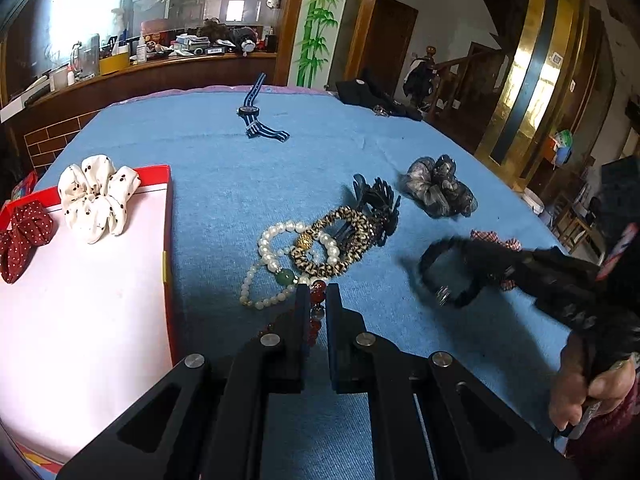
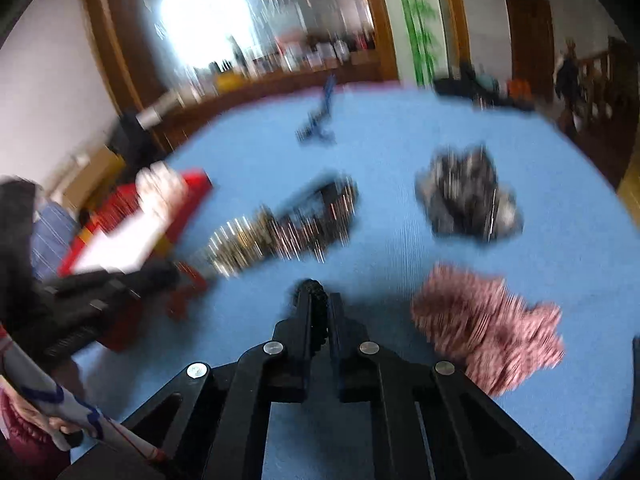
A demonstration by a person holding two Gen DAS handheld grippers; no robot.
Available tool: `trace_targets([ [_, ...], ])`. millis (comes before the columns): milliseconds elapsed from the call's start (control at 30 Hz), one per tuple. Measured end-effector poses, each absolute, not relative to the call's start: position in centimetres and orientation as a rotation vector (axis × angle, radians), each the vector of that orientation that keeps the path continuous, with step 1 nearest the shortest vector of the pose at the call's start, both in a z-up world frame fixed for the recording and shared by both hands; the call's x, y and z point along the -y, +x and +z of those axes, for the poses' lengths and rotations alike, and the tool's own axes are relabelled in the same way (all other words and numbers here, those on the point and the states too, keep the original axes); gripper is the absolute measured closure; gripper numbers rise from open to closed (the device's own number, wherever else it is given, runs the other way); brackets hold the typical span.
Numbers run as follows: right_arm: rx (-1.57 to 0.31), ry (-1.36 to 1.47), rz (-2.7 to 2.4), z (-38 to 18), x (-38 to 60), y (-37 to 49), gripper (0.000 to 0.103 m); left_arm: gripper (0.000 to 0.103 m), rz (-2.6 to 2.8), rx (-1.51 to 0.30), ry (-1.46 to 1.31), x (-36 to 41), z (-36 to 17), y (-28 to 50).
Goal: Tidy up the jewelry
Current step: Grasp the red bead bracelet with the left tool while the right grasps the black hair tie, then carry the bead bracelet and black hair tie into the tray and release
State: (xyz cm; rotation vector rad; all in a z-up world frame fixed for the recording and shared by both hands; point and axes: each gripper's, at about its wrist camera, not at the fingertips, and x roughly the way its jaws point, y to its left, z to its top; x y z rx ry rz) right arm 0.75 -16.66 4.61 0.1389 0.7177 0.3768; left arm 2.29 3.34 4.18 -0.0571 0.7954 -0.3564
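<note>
Item: my left gripper (image 1: 317, 300), fingers nearly closed, pinching a strand of red beads (image 1: 316, 322) at the near edge of the bracelet pile. Whether the strand is bearing weight or lying on the blue cloth (image 1: 224, 184), I cannot tell.

Item: my right gripper (image 2: 320, 312), fingers drawn close, clamping a black braided band (image 2: 316, 308). In the left wrist view this band (image 1: 448, 268) is hanging as a blurred loop at the right, above the cloth.

Item: bracelet pile, centre: pearl bracelet (image 1: 296, 248), leopard-print bangle (image 1: 336, 240), jade-bead strand (image 1: 276, 284), black claw clip (image 1: 380, 204) just beyond.

Item: red tray (image 1: 168, 240), left, holding a white dotted scrunchie (image 1: 98, 196) and a red dotted scrunchie (image 1: 24, 240).

Item: grey organza scrunchie (image 1: 440, 188), right; striped watch (image 1: 256, 114), far.

Risks, as I am judging them: the red beads are touching the jade strand, so lifting may be dragging neighbours along or tangling them; my thin pinch may be letting the round beads slip; my two grippers, both loaded and near, may be colliding on the way to the tray.

Obscured: the right wrist view is smearing heavily; the pink frilly scrunchie (image 2: 488, 328) and the pile are reading only as streaks. The near end of the red strand is hiding behind my left fingers.
</note>
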Motion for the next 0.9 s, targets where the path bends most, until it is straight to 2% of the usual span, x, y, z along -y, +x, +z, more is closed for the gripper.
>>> trace_targets([
  [267, -0.665, 0.169, 0.397, 5.37, 16.79, 0.11, 0.095, 0.096, -0.338, -0.778, -0.074, -3.75, 4.31, 2.42],
  [900, -0.71, 0.161, 0.405, 4.45, 16.18, 0.48, 0.095, 0.096, -0.258, -0.773, -0.007, -3.25, 3.81, 2.63],
])
